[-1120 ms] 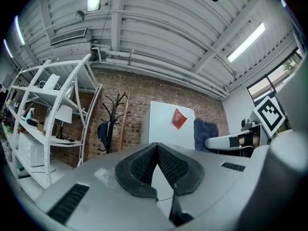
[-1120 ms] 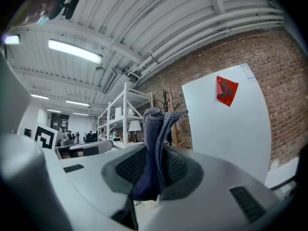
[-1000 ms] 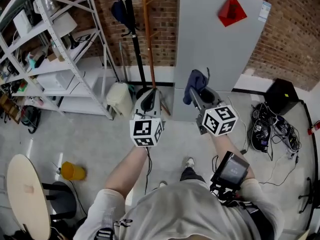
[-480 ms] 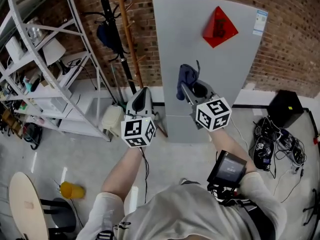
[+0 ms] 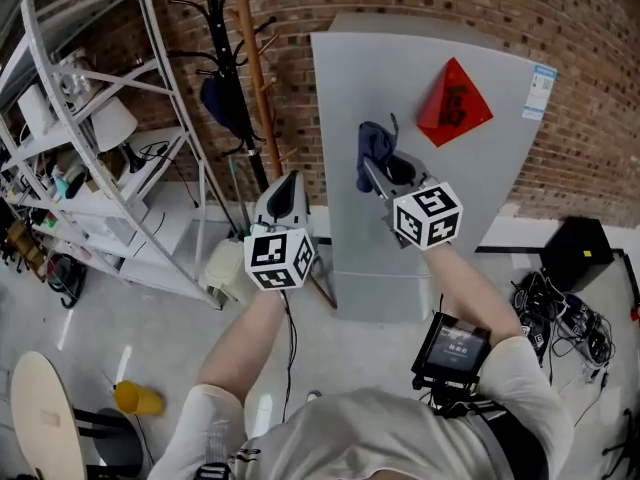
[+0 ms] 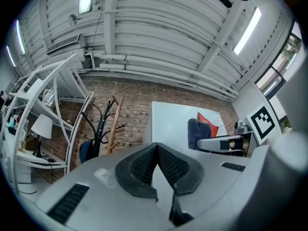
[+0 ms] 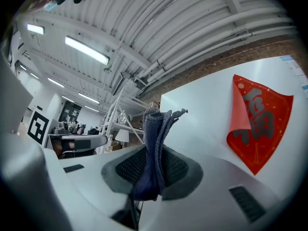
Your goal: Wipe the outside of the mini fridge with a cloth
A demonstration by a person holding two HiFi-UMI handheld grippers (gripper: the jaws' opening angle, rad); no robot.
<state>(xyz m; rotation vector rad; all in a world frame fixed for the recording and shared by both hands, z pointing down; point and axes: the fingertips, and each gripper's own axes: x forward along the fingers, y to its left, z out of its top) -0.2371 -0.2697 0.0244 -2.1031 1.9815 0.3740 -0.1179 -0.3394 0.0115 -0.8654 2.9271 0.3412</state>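
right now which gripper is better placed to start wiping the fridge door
Right. The right gripper is shut on the dark blue cloth, held up in front of the grey fridge door. The left gripper is shut and empty, off to the door's left.

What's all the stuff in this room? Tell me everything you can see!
fridge: one, grey, against the brick wall
paper diamond: one, red, on the fridge door
cloth: one, dark blue, in the right gripper
coat stand: one, black, left of the fridge
shelf rack: one, white, far left
cup: one, yellow, on the floor
box: one, black, floor at right
left gripper: grey, shut, empty
right gripper: grey, shut on the cloth
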